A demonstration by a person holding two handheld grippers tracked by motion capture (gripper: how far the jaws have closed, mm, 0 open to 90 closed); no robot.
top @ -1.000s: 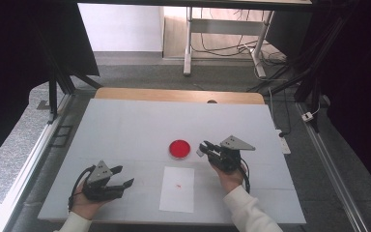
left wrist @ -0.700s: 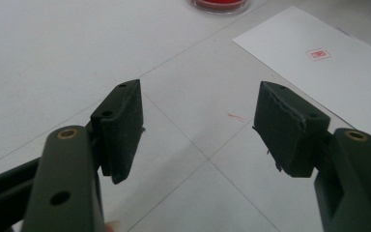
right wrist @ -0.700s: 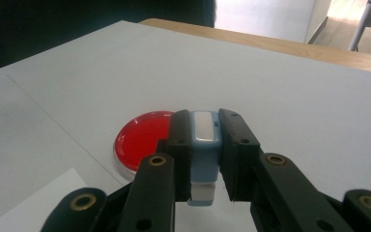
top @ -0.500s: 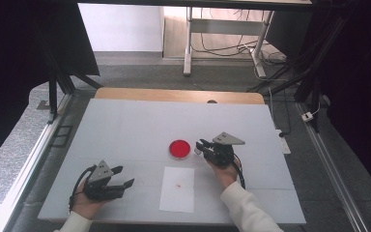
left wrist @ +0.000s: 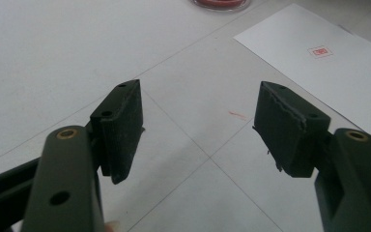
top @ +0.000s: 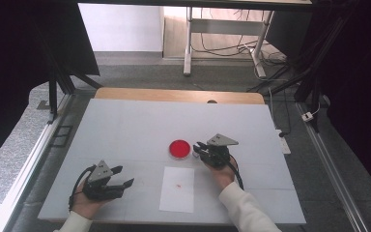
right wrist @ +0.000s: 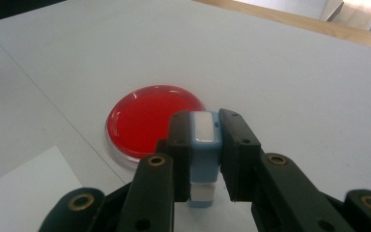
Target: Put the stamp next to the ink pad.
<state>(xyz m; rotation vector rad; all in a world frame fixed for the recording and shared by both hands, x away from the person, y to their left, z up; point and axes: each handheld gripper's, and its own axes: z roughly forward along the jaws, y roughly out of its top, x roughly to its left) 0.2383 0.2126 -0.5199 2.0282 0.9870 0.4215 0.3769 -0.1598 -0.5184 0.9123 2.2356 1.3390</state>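
Right gripper view: a blue stamp (right wrist: 204,154) is clamped in the right tongs (right wrist: 204,159) beside the red ink pad (right wrist: 152,119), one mark already printed on the paper (top: 177,188), left tongs (left wrist: 198,128) held open, idle.

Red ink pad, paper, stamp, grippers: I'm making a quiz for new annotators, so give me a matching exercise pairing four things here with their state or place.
Column one:
1. red ink pad
2. white paper sheet
3. light blue stamp
4. left gripper

Column two:
A. clamped between two black jaws
B. bears a small red mark
C. jaws apart, nothing between them
D. round, lying on the table just ahead of the right gripper

Pairs: 1-D, 2-B, 3-A, 4-C
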